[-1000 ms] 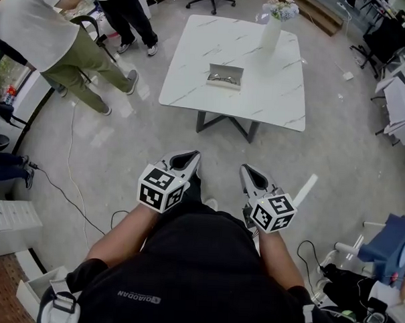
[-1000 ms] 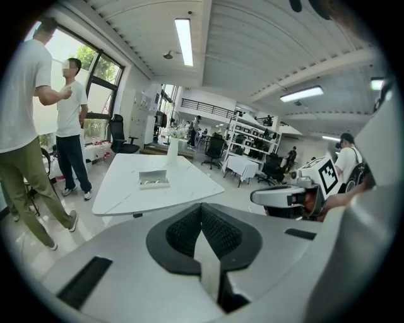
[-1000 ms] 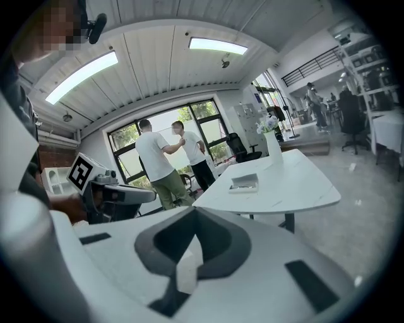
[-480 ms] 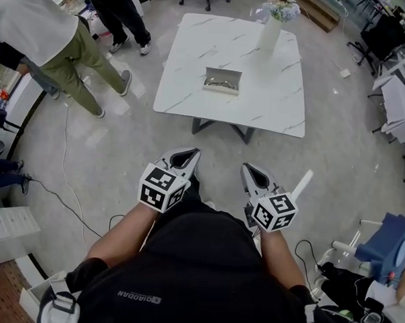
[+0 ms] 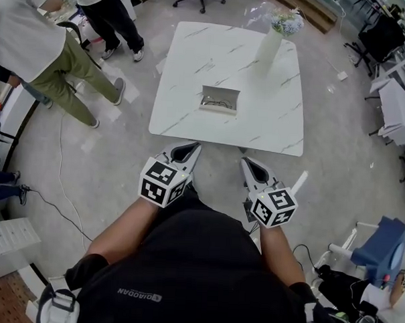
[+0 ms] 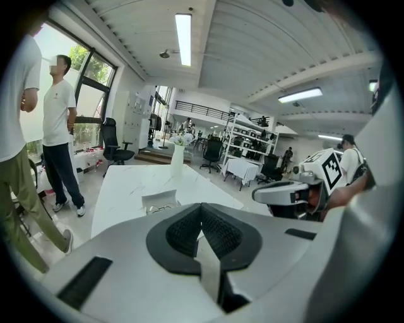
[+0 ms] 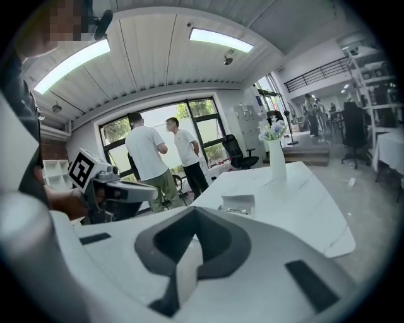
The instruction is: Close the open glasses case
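While the person held the two tools low in front of the waist, just short of the table, the left claw was clenched with nothing between its pads. The right claw was likewise pressed together on nothing. The open glasses case lay near the middle of the white marbled table, lid up, with a pair of glasses inside. A white vase of flowers stood toward the far right corner, well apart from the case.
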Action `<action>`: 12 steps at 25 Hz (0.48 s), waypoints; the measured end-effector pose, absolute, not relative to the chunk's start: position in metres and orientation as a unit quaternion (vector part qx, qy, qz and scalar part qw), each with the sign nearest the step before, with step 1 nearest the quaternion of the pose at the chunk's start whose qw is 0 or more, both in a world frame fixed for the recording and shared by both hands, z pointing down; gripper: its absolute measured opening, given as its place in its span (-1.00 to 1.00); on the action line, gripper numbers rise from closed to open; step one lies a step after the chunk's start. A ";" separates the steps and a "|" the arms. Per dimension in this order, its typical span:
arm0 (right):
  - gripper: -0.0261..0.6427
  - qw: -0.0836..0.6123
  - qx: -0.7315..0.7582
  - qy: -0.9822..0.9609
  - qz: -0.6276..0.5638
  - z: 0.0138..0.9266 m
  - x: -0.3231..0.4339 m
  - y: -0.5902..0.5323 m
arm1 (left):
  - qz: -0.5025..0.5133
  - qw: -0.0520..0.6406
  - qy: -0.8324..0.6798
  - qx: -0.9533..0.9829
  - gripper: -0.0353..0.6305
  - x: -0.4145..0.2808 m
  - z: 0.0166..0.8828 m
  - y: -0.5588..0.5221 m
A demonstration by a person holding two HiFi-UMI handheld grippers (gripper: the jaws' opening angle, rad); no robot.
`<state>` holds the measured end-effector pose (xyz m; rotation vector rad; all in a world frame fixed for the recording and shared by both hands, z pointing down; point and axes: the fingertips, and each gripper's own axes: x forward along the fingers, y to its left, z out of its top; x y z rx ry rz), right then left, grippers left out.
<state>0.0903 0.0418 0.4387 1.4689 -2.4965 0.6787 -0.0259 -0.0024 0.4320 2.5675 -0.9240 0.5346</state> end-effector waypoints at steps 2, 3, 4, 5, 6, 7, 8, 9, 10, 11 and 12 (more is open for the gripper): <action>-0.92 0.083 0.500 -0.832 0.225 0.435 0.093 0.024 | 0.190 0.179 -0.320 0.911 -0.88 -0.023 0.430 -0.021; -0.92 0.083 0.504 -0.830 0.225 0.434 0.095 0.016 | 0.190 0.178 -0.316 0.912 -0.88 -0.022 0.429 -0.030; -0.92 0.083 0.507 -0.828 0.224 0.433 0.096 0.008 | 0.190 0.177 -0.312 0.914 -0.88 -0.022 0.428 -0.039; -0.92 0.083 0.511 -0.825 0.224 0.433 0.097 0.000 | 0.191 0.175 -0.309 0.915 -0.88 -0.022 0.427 -0.048; -0.92 0.083 0.515 -0.823 0.224 0.432 0.097 -0.009 | 0.192 0.172 -0.306 0.917 -0.88 -0.022 0.426 -0.057; -0.92 0.083 0.518 -0.821 0.224 0.432 0.097 -0.017 | 0.193 0.171 -0.303 0.917 -0.88 -0.023 0.426 -0.067; -0.92 0.084 0.521 -0.819 0.225 0.432 0.097 -0.025 | 0.194 0.170 -0.301 0.918 -0.88 -0.024 0.426 -0.077; -0.92 0.084 0.524 -0.817 0.225 0.432 0.096 -0.033 | 0.195 0.169 -0.299 0.919 -0.88 -0.026 0.426 -0.087; -0.92 0.084 0.527 -0.815 0.225 0.431 0.095 -0.041 | 0.196 0.169 -0.296 0.920 -0.88 -0.026 0.427 -0.096; -0.92 0.083 0.531 -0.813 0.225 0.431 0.094 -0.049 | 0.197 0.167 -0.292 0.921 -0.88 -0.026 0.427 -0.105; -0.92 0.082 0.535 -0.810 0.225 0.431 0.094 -0.057 | 0.197 0.166 -0.287 0.923 -0.88 -0.026 0.427 -0.114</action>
